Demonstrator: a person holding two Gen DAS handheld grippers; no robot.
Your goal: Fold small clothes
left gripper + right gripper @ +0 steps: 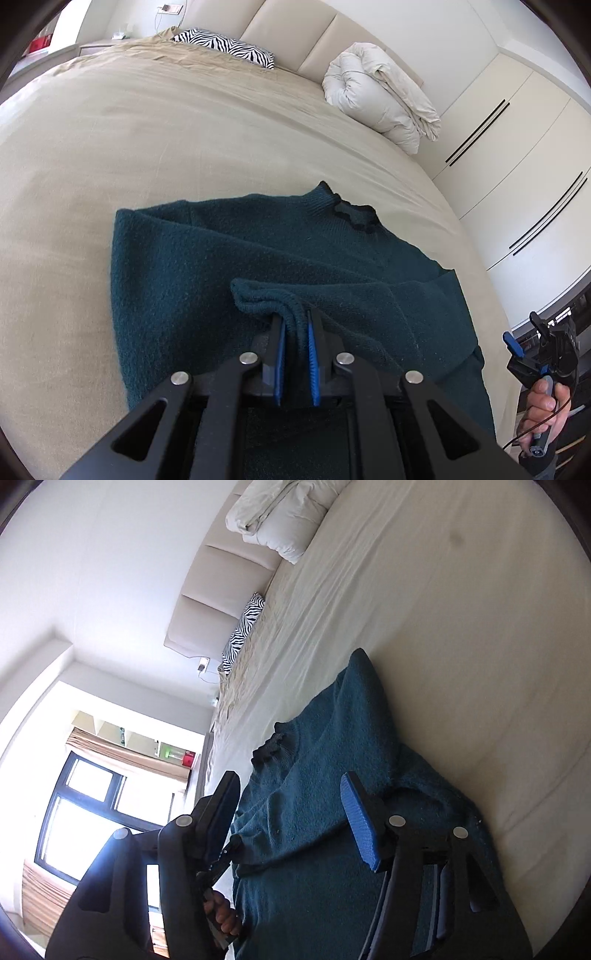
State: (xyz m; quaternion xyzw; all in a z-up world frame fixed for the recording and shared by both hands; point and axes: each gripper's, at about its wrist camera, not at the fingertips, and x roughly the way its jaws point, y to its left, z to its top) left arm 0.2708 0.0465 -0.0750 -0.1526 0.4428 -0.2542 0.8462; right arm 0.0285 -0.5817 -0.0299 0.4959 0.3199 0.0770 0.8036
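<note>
Clamped on a bunched cuff of knit, my left gripper (295, 332) sits low in the middle of its own view, blue pads pressed against a fold of the teal sweater (258, 266). I read that as the sleeve end, pinched so I can carry it across the body without the wool sliding off.

The sweater lies flat on the tan bed sheet (129, 129), filling the lower centre of the left view, its dark ruffled collar (351, 212) pointing toward the upper right. It sits close to the near edge of the bed, probably so both hands can reach it.

My right gripper (291, 812) stands with jaws apart and nothing between the pads; through the gap in its own view I see only sweater lying further off. In the left view the same tool shows at the lower right edge, held in a hand (546, 406), well apart from the cloth. I judge it is free and waiting its turn.

At the top of the left view a zebra pillow (229, 46) and a rolled white duvet (384, 99) rest against the headboard, clear of the working area.

One sleeve is in hand, so the fold looks only partly done.
</note>
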